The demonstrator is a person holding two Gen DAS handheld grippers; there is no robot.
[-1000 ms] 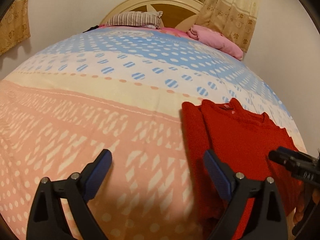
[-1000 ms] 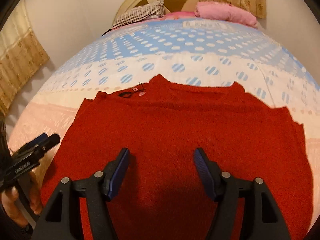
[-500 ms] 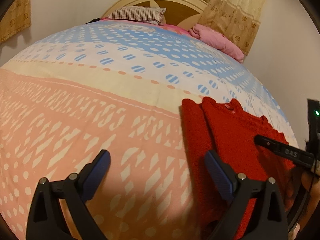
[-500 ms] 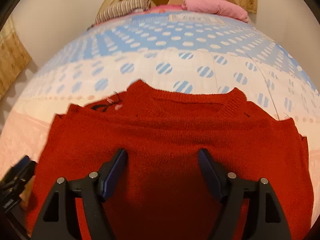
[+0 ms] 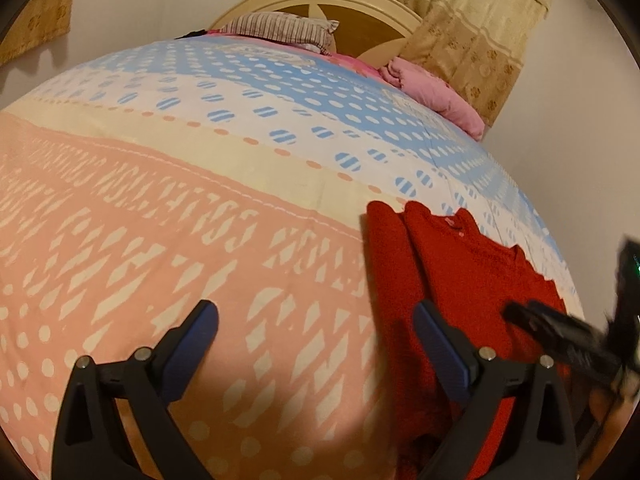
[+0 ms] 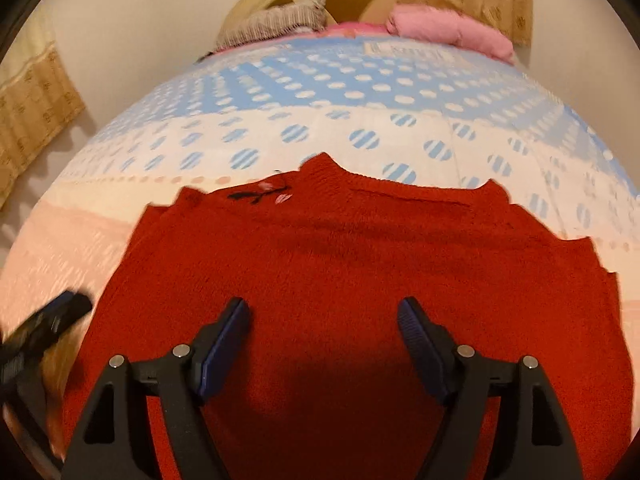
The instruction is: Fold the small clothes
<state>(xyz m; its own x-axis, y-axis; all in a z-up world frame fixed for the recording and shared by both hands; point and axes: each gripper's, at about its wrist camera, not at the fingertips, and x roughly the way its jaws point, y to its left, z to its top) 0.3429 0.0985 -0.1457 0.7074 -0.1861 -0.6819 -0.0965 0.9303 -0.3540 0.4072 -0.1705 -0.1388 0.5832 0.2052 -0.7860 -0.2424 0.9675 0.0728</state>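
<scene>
Red knit sweater (image 6: 352, 280) flat on patterned bedspread (image 5: 200, 184), sides seemingly tucked in, further folding likely left; right gripper (image 6: 323, 344) spread wide above it, empty; left gripper (image 5: 316, 344) likewise wide, over bare bedspread beside it.

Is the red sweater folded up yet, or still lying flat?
Partly folded. The red sweater lies flat on the bed, with one side edge turned in, showing as a long strip. No tongs hold it.
</scene>
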